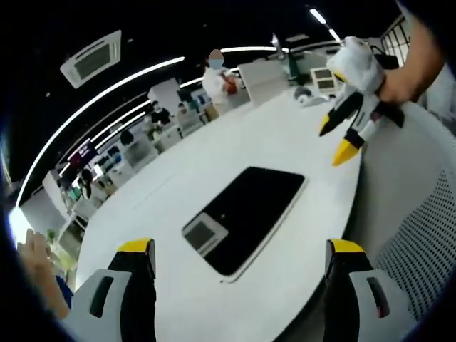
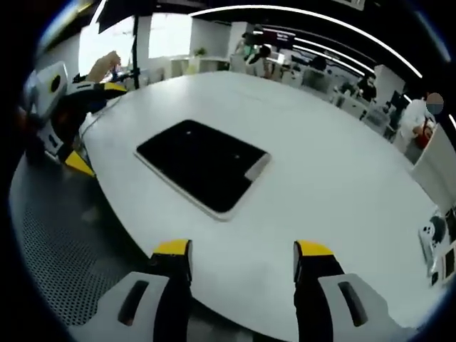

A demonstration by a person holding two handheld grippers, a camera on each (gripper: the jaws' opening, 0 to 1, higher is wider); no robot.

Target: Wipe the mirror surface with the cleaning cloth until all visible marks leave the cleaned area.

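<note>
Table: white oval top (image 1: pixel 214 171), spreading ahead of both grippers; grey mesh surface (image 2: pixel 57 249) alongside its near edge.
Mirror: dark rectangular panel (image 1: pixel 253 214) lying flat on the table, straight ahead of the left gripper's jaws and just beyond them; in the right gripper view it lies ahead and slightly left of the jaws (image 2: pixel 203 164). A pale rectangle sits at one corner, likely a reflection. Marks on the surface too small to tell.
Left gripper: jaws spread wide, nothing between them (image 1: pixel 242 260); held above the table edge, clear of the mirror.
Right gripper: jaws spread apart, empty (image 2: pixel 242 256); seen from the left gripper view it hangs up and to the right (image 1: pixel 342 139), well apart from the mirror.
Cloth: cannot be identified with certainty in either view.
Step in hand: judged as approach; wiping not yet begun, no contact with the mirror.
Next move: locate and pinch the cloth, then lower it flat onto the mirror and sweep across.
</note>
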